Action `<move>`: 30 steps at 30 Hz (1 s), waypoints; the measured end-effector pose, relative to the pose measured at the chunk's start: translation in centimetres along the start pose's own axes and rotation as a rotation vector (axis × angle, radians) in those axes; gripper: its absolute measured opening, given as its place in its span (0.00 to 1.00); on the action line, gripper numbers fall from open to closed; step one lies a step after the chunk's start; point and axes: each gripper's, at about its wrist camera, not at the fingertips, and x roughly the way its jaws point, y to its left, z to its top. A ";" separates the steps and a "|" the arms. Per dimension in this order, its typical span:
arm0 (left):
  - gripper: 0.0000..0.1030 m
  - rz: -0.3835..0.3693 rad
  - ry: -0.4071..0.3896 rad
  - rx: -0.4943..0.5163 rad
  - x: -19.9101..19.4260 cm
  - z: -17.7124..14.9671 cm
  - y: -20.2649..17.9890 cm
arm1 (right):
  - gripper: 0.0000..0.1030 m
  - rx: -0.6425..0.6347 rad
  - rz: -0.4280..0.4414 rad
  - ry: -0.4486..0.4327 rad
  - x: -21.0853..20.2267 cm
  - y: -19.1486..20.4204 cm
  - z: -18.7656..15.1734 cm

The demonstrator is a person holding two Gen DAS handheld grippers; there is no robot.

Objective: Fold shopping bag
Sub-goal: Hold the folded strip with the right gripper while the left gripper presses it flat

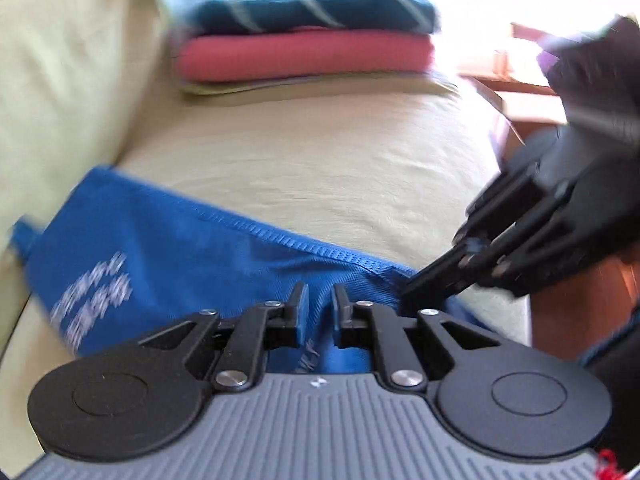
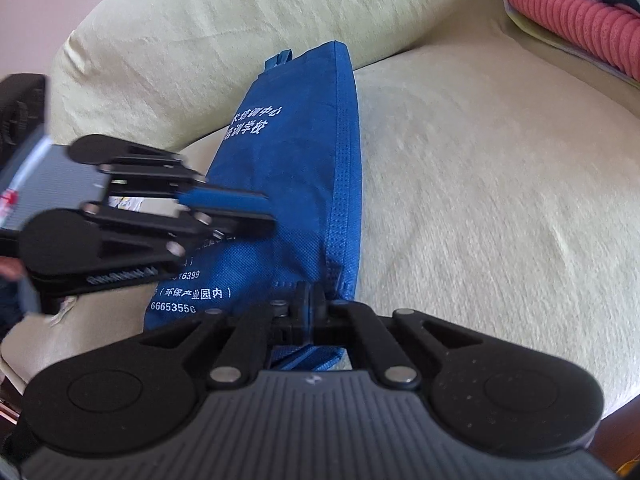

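Observation:
A blue non-woven shopping bag (image 1: 160, 256) with white printed text lies folded into a long narrow strip on a cream sofa seat; it also shows in the right wrist view (image 2: 296, 168). My left gripper (image 1: 320, 296) is open, its jaws a little apart over the bag's near end, with fabric between them but not clamped. It shows from the side in the right wrist view (image 2: 264, 210). My right gripper (image 2: 308, 296) is shut on the bag's near edge; in the left wrist view it (image 1: 412, 292) comes in from the right onto the bag's corner.
A stack of folded cloths, teal striped (image 1: 316, 4) over pink (image 1: 304, 58), sits at the far end of the seat, also seen in the right wrist view (image 2: 580, 20). The sofa back cushion (image 2: 200, 40) rises behind the bag. Wooden furniture (image 1: 528, 108) stands to the right.

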 end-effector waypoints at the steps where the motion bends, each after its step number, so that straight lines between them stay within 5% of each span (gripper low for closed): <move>1: 0.26 -0.025 -0.004 0.014 0.8 0.3 1.3 | 0.00 0.003 0.005 0.005 0.0 -0.1 0.1; 6: 0.20 0.113 -0.002 -0.003 4.9 2.5 8.5 | 0.00 0.009 0.020 0.019 0.1 -0.4 0.3; 12: 0.14 0.474 0.086 -0.074 11.0 4.2 16.6 | 0.00 0.022 0.023 0.036 0.3 -0.5 0.6; 15: 0.07 0.605 0.167 -0.107 11.6 4.1 18.4 | 0.00 0.019 0.024 0.049 0.3 -0.5 0.7; 17: 0.07 0.639 0.100 -0.113 8.7 4.1 17.9 | 0.00 0.014 0.023 0.053 0.3 -0.4 0.7; 20: 0.07 0.564 -0.020 -0.143 3.2 3.6 15.9 | 0.00 0.017 0.022 0.047 0.3 -0.4 0.6; 24: 0.07 0.278 -0.150 -0.101 -5.1 -0.5 8.0 | 0.00 0.019 0.025 0.048 0.3 -0.6 0.4; 27: 0.09 0.109 -0.137 -0.037 -6.1 -3.5 1.7 | 0.00 0.014 0.024 0.047 0.2 -0.6 0.3; 30: 0.15 0.070 -0.120 0.033 -4.5 -5.0 -0.7 | 0.00 0.013 0.026 0.051 0.4 -0.5 0.7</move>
